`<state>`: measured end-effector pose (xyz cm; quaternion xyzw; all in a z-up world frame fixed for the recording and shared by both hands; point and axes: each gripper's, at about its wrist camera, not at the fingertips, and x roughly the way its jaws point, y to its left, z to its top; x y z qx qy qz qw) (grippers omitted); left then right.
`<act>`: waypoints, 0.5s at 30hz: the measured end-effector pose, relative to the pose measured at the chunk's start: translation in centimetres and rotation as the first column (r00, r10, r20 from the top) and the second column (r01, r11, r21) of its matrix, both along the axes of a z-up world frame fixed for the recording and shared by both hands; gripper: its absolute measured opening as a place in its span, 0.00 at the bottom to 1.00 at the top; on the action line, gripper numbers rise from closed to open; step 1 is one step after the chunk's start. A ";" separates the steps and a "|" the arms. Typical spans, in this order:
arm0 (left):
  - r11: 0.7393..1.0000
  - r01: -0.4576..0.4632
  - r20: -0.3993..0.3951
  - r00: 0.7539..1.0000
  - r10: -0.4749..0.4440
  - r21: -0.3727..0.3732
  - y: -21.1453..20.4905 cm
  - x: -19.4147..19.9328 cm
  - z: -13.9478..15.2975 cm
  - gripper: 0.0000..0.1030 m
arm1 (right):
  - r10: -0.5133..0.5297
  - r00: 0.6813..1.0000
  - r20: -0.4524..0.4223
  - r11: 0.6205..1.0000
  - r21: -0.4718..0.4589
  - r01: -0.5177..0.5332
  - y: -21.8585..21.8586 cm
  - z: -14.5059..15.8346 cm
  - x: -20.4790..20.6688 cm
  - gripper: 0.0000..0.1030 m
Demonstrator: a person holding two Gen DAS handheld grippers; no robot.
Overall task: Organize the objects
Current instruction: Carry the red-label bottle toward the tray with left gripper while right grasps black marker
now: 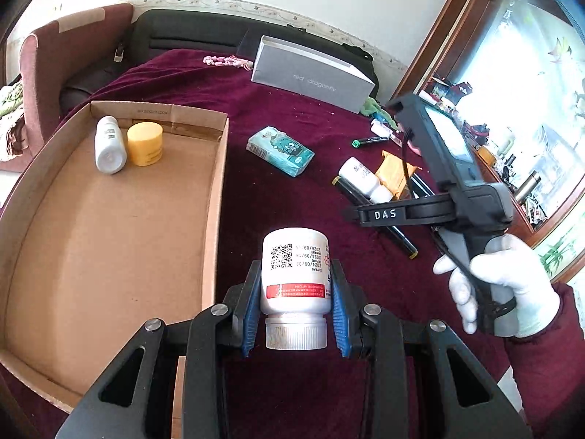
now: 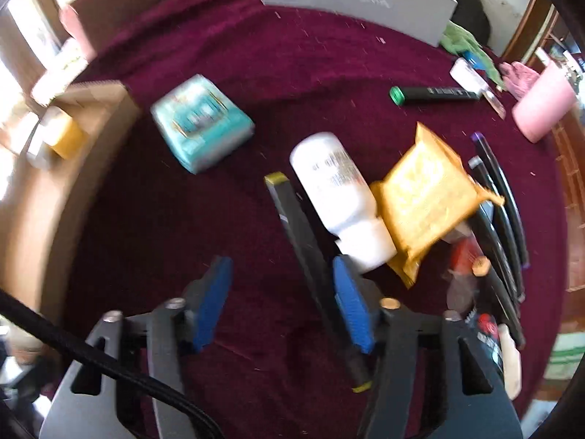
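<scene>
My left gripper [image 1: 296, 267] is shut on a white pill bottle [image 1: 296, 274], whose ribbed cap faces the camera, just right of a cardboard tray [image 1: 215, 183]. In the tray's far corner lie a white bottle [image 1: 108, 146] and a yellow jar [image 1: 145, 143]. My right gripper [image 2: 280, 267] points steeply down at the maroon cloth, open. A black marker with yellow ends [image 2: 310, 256] lies under it beside the right pad. Beyond that pad lie another white bottle [image 2: 336, 194] and an orange packet [image 2: 427, 194]. A gloved hand [image 1: 504, 285] holds the right gripper.
A teal tissue pack [image 2: 201, 124] lies between the tray and the bottle. Several black markers [image 2: 501, 219] lie at the right, and a green-capped one [image 2: 431, 94] farther back. A grey box [image 1: 314, 73] stands at the back, a pink cup [image 2: 541, 106] at the far right.
</scene>
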<state>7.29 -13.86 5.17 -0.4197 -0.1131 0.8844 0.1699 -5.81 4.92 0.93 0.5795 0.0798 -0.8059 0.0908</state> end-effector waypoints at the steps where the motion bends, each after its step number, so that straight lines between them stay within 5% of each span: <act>1: 1.000 -0.002 -0.002 1.000 0.002 0.002 -0.1 0.1 0.0 0.28 | -0.015 1.000 0.004 1.000 0.007 0.015 0.2 -0.4 -0.1 0.45; 6: 1.000 -0.015 -0.007 1.000 0.015 0.007 -0.9 0.4 0.1 0.28 | -0.035 0.999 -0.035 0.999 -0.015 0.035 0.8 -0.4 0.3 0.43; 9: 1.000 -0.029 -0.011 1.000 0.029 -0.006 -1.1 0.7 0.2 0.28 | -0.032 0.999 -0.044 0.999 -0.028 0.031 0.8 -0.2 0.6 0.14; 15: 0.996 -0.083 -0.027 0.996 0.082 -0.046 -2.6 1.2 0.9 0.28 | -0.046 0.998 -0.039 0.993 -0.111 0.042 1.0 0.9 1.7 0.12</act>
